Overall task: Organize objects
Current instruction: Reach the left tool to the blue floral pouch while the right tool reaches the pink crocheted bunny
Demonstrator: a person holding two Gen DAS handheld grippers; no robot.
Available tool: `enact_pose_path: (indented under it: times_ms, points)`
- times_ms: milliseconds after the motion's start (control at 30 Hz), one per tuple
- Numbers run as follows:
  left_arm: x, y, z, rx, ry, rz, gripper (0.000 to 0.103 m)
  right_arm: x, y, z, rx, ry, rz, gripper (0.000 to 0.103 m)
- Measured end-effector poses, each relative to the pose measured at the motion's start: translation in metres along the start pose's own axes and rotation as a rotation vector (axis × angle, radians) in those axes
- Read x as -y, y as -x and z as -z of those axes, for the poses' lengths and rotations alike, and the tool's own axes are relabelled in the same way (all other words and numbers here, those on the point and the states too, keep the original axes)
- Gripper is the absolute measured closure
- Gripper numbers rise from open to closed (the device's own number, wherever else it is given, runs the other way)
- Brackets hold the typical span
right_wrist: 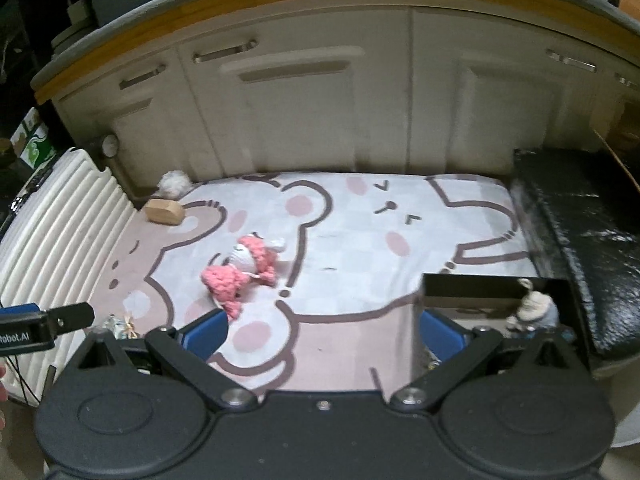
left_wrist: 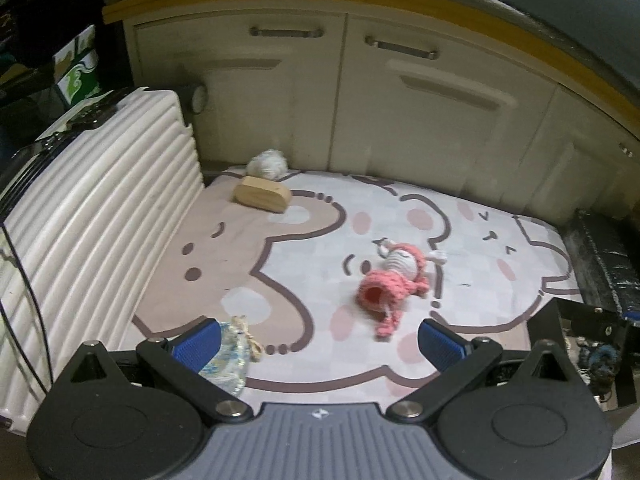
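The left claw's blue finger [left_wrist: 199, 342] is covering part of the patterned pouch [left_wrist: 229, 360]; the black box [right_wrist: 496, 294] is hiding the plush toy's [right_wrist: 534, 308] lower half.

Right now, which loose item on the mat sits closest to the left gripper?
The small patterned drawstring pouch, right beside the left gripper's left finger. The pink crochet doll lies mid-mat; the wooden block and white pompom are far back.

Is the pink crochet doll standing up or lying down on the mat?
Lying down. The pink crochet doll rests on its side on the cartoon mat, flat in both views, with neither open gripper touching it.
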State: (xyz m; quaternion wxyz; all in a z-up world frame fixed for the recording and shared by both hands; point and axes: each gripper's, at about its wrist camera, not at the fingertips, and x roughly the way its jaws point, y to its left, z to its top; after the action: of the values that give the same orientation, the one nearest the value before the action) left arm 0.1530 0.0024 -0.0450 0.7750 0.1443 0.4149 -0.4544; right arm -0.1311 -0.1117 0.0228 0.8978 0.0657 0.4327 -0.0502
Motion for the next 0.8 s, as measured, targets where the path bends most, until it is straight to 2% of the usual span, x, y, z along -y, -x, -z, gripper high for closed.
enact_pose_path:
  times_ms: [300, 533, 800]
  points:
    - [-0.030, -0.011, 0.002, -0.013, 0.001, -0.035, 0.000, -0.022, -0.025, -0.007, -0.018, -0.037, -0.052, 0.000]
    - [-0.054, -0.030, 0.005, -0.041, -0.006, -0.102, 0.000, -0.036, -0.047, -0.012, -0.004, -0.107, -0.106, 0.000]
    - [-0.071, -0.054, 0.010, -0.062, -0.069, -0.103, 0.000, -0.049, -0.085, -0.016, -0.052, -0.196, -0.162, 0.000]
